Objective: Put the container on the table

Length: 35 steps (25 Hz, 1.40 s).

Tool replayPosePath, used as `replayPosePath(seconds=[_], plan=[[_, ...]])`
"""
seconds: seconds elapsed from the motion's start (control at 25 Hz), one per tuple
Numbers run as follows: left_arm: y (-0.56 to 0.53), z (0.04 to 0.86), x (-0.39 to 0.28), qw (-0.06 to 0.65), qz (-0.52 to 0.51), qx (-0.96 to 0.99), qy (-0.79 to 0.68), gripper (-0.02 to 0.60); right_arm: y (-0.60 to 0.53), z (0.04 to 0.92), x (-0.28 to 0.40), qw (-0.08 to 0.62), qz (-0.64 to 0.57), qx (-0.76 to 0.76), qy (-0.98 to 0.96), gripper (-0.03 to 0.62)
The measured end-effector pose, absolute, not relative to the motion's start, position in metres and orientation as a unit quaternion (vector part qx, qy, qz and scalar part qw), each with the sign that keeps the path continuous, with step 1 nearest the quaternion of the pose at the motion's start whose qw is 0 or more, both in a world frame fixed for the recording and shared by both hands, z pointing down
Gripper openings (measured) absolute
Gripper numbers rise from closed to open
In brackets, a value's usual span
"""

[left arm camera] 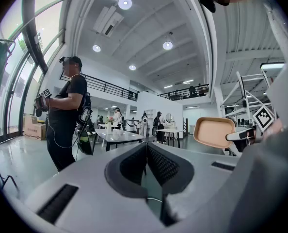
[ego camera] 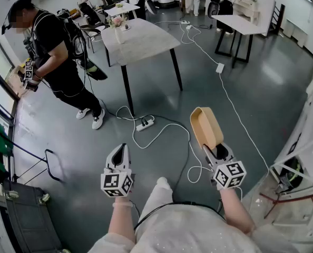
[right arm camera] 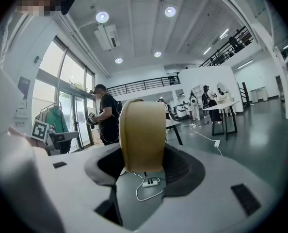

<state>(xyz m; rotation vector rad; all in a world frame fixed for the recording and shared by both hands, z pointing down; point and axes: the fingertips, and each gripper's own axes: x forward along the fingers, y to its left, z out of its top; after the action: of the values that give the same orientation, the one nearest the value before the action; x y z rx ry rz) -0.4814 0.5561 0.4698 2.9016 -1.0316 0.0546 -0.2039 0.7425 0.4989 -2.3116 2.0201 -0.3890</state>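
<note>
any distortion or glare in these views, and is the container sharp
Head view: edges bend outward, pale sheen on the grey floor, container sharp. Left gripper view: heavy fisheye, dark rounded corners, bright ceiling lights. Right gripper view: same fisheye; the container looms large in the right gripper.

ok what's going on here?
The right gripper is clamped on a tan container, held above the floor. The left gripper is shut and empty. The table stands ahead, and the container is not yet on it. A bystander stands off to the left.
</note>
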Motion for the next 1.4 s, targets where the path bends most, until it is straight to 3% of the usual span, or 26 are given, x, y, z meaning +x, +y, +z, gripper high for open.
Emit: replayPosePath(seconds=[0.4, 1.4], plan=[[0.542, 0.488, -0.467, 0.042, 0.038, 0.944, -0.324, 0.006, 0.735, 0.512, -0.188, 0.020, -0.136, -0.754, 0.643, 0.233], [0.336, 0.499, -0.360, 0.067, 0.056, 0.956, -0.280, 0.006, 0.563, 0.529, -0.099, 0.055, -0.174, -0.788, 0.589, 0.235]])
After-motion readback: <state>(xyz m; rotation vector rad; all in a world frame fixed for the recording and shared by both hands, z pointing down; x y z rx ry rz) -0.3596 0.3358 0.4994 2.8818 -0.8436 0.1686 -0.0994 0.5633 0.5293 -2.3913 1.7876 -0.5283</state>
